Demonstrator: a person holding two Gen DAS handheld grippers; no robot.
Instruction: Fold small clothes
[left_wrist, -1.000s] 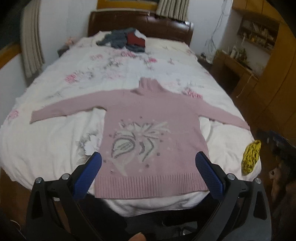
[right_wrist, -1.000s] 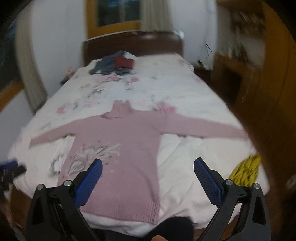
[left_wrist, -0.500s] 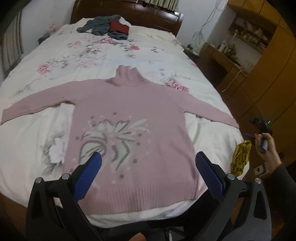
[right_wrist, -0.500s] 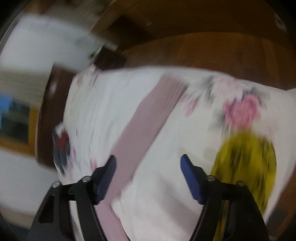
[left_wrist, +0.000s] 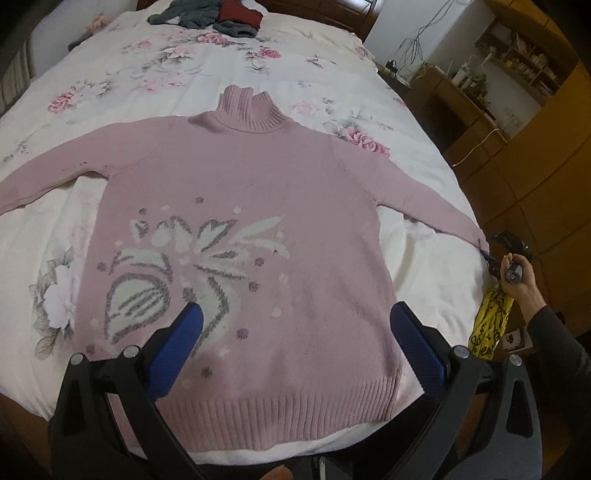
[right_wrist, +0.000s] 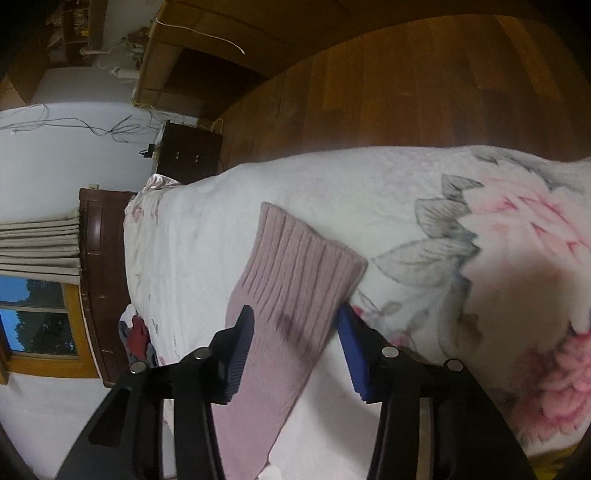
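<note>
Room: bedroom with a dark wooden headboard (right_wrist: 96, 280), a curtained window beside it, wood flooring and a wooden wardrobe on the bed's right.
Surface: bed (left_wrist: 332, 92) under a white quilt printed with pink flowers and grey leaves.
Task thing: pink sweater (left_wrist: 243, 229) lying flat and face up across the bed, turtleneck toward the headboard, ribbed hem at the near edge, both sleeves spread out to the sides; a white-and-grey flower pattern covers the lower front.
Left gripper (left_wrist: 295, 347): hovers above the sweater's lower half near the hem, blue pads spread wide, nothing between them.
Right gripper (right_wrist: 295, 339): rolled sideways at the end of the right sleeve; the ribbed cuff (right_wrist: 299, 258) lies between the blue pads, which stand either side of the sleeve — not clamped, a gap shows at each edge.
Right hand (left_wrist: 517, 280): seen from the left wrist view at the bed's right edge, gripping the tool's handle, dark sleeve behind it.
Other things: a heap of grey and red clothes (left_wrist: 210, 14) at the head of the bed, well apart from the sweater; a yellow patterned cloth (left_wrist: 491, 325) hangs at the bed's right side, just below the hand.
</note>
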